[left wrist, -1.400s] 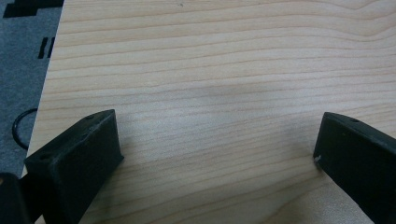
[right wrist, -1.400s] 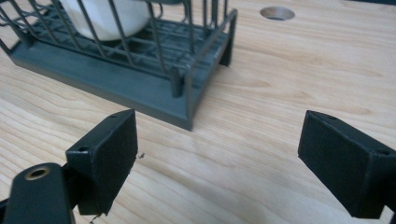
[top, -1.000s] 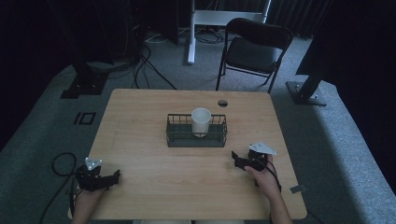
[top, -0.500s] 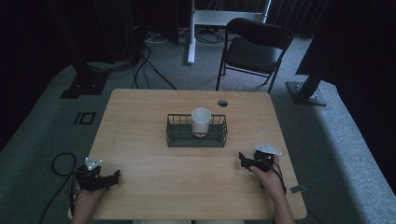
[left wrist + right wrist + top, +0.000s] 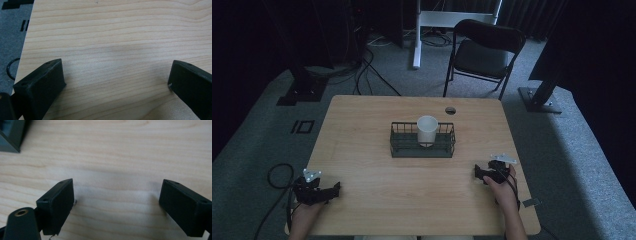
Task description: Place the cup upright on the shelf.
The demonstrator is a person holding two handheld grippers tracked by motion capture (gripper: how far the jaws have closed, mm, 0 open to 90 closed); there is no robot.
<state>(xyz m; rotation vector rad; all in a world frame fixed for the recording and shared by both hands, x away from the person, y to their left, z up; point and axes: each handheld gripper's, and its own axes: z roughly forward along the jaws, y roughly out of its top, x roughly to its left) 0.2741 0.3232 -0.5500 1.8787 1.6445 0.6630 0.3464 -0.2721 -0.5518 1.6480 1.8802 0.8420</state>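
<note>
On the light wooden table (image 5: 362, 130), a white paper cup (image 5: 427, 130) stands inside the dark wire basket (image 5: 402, 148), contained; the left gripper (image 5: 333, 189) and right gripper (image 5: 478, 173) rest well apart from it, jaws wide, empty.

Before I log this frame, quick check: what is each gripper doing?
Left gripper: open, fingers wide apart over bare table, holding nothing.
Right gripper: open, fingers wide apart, holding nothing.
</note>
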